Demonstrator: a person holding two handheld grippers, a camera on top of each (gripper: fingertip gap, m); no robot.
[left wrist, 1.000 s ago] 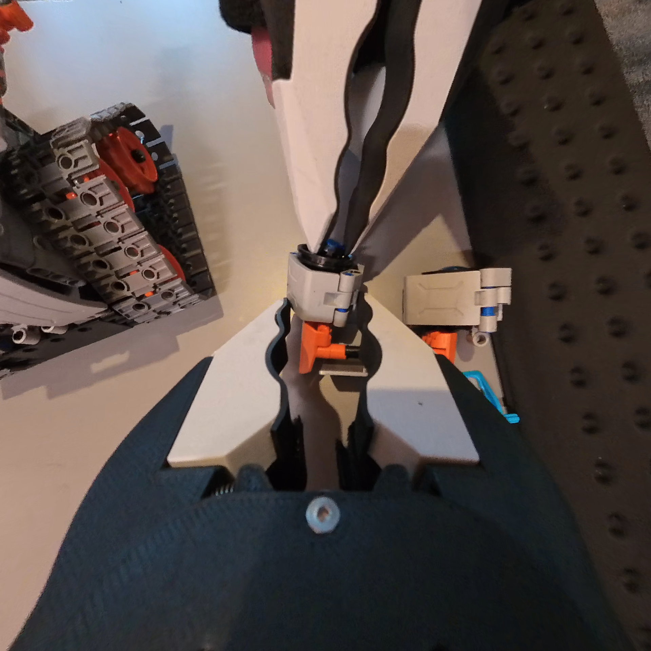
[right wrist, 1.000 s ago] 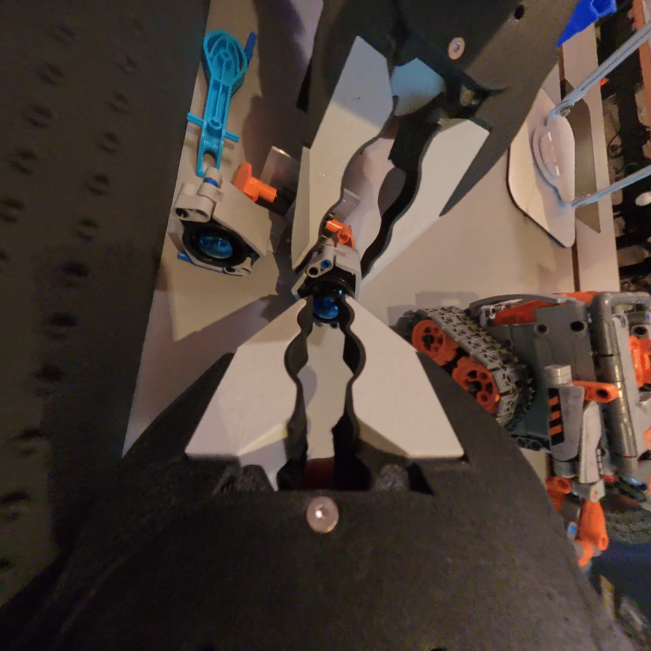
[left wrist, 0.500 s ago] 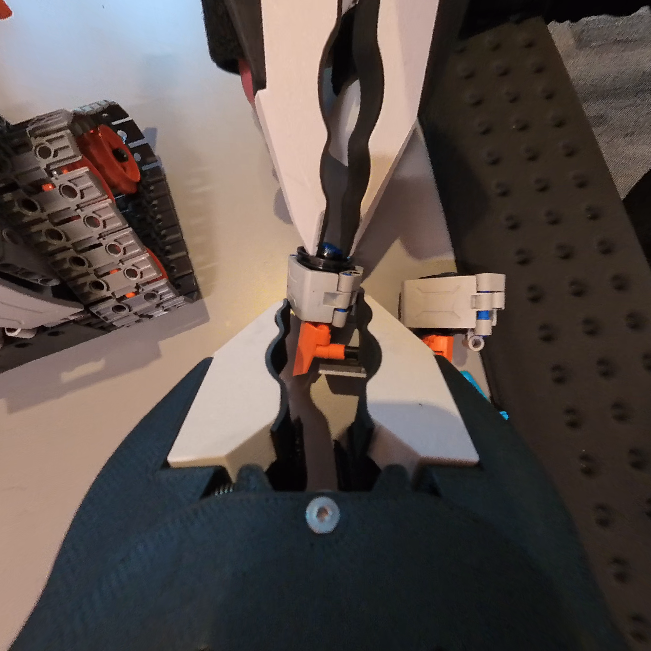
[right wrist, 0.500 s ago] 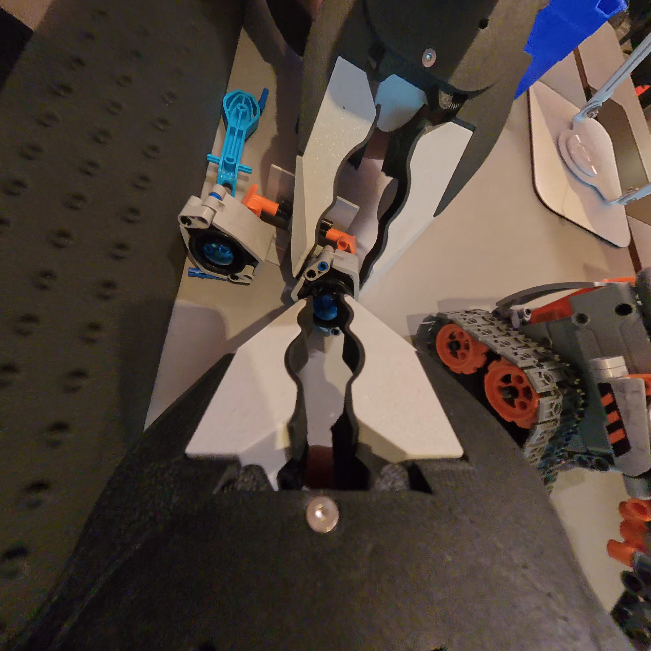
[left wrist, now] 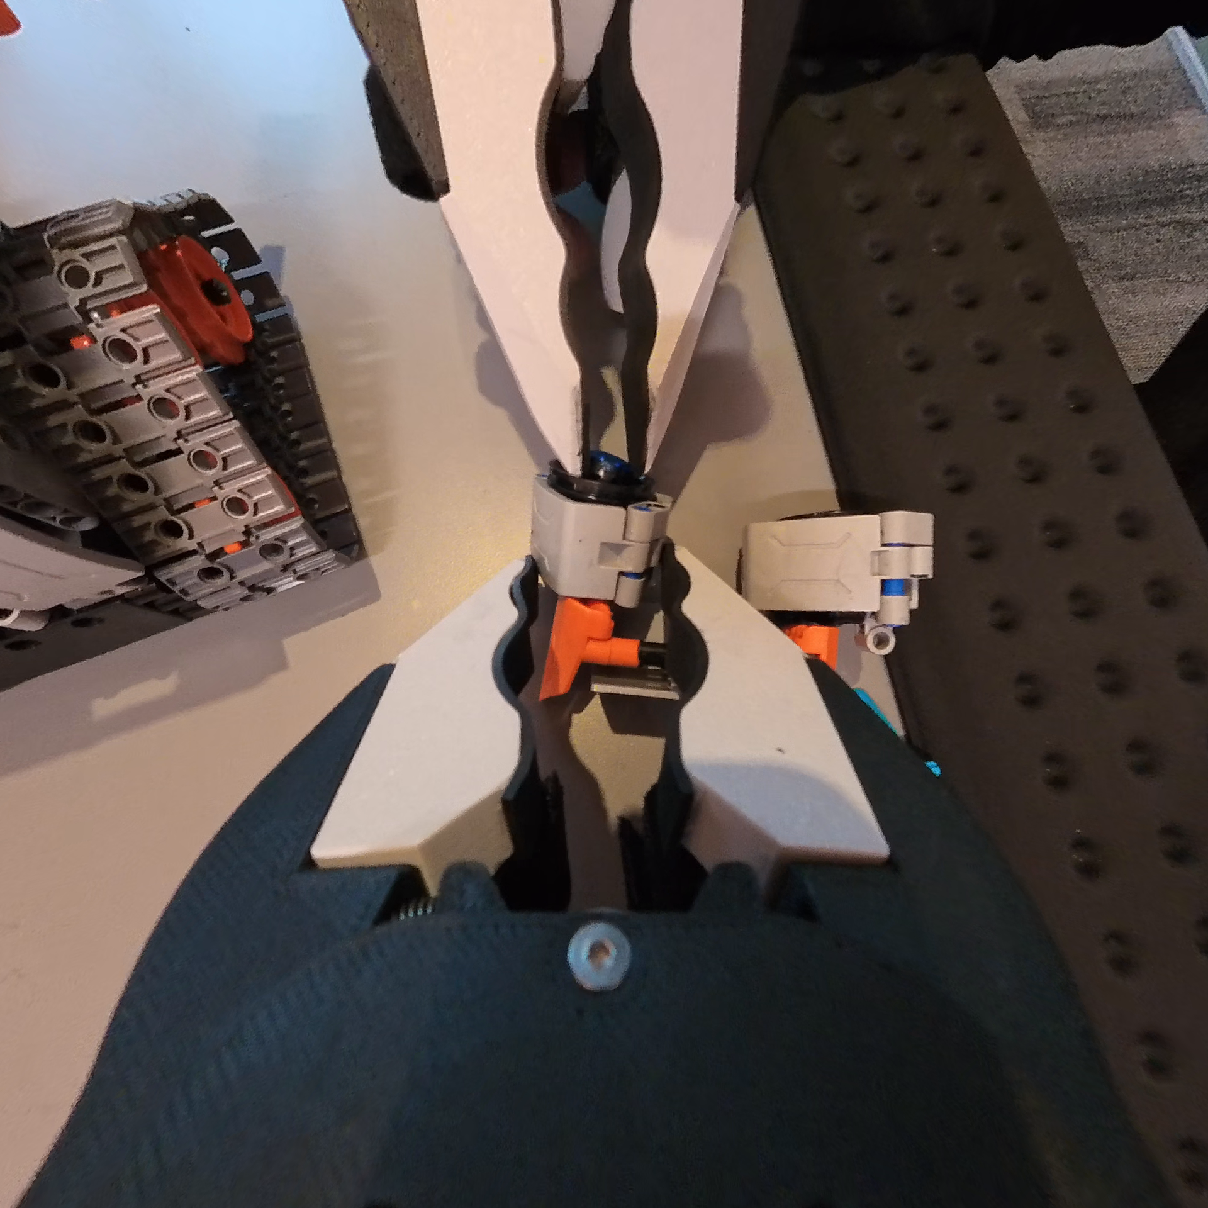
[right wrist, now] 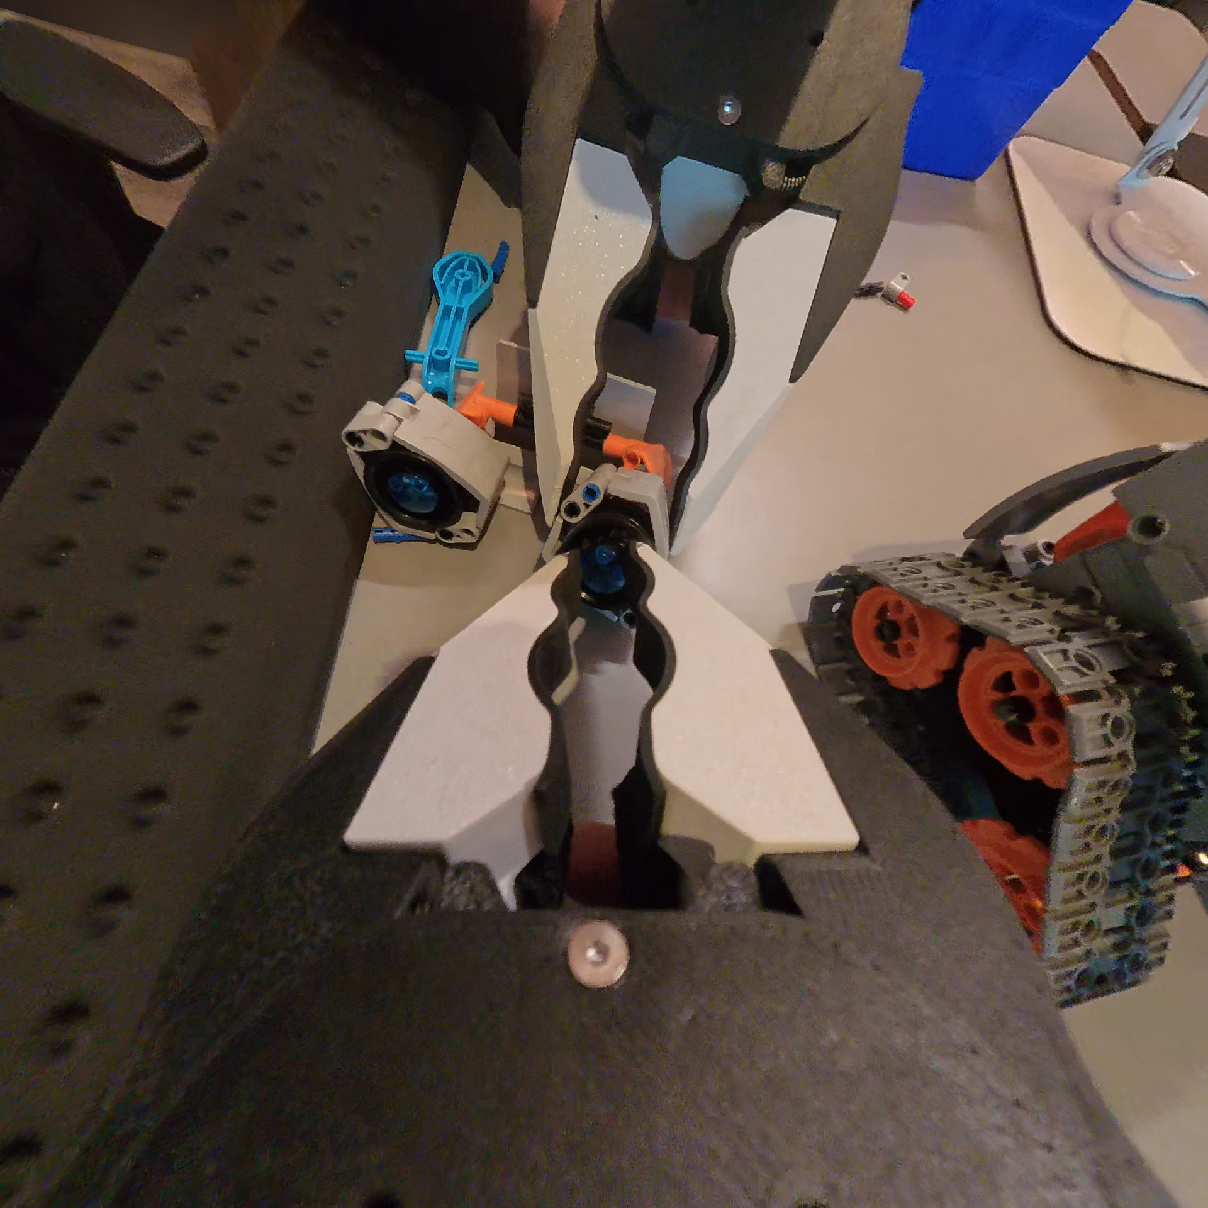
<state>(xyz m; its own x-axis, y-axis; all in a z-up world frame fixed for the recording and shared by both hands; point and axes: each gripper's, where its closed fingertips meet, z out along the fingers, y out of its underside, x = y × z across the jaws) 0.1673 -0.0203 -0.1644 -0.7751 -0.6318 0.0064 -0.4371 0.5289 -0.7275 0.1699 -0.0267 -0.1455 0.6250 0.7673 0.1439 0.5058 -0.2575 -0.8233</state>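
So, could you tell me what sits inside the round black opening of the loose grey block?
A translucent blue round part fills the loose grey block's black ring; anything behind it is hidden.

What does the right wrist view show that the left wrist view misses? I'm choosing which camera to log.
Only the right wrist view shows the blue box, the small red-tipped connector and the whole turquoise plastic lever. Only the left wrist view shows the grey carpet. Both show the small grey brick module with orange pin, gripped from opposite ends by the left gripper and right gripper, plus the second grey module and the tracked brick vehicle.
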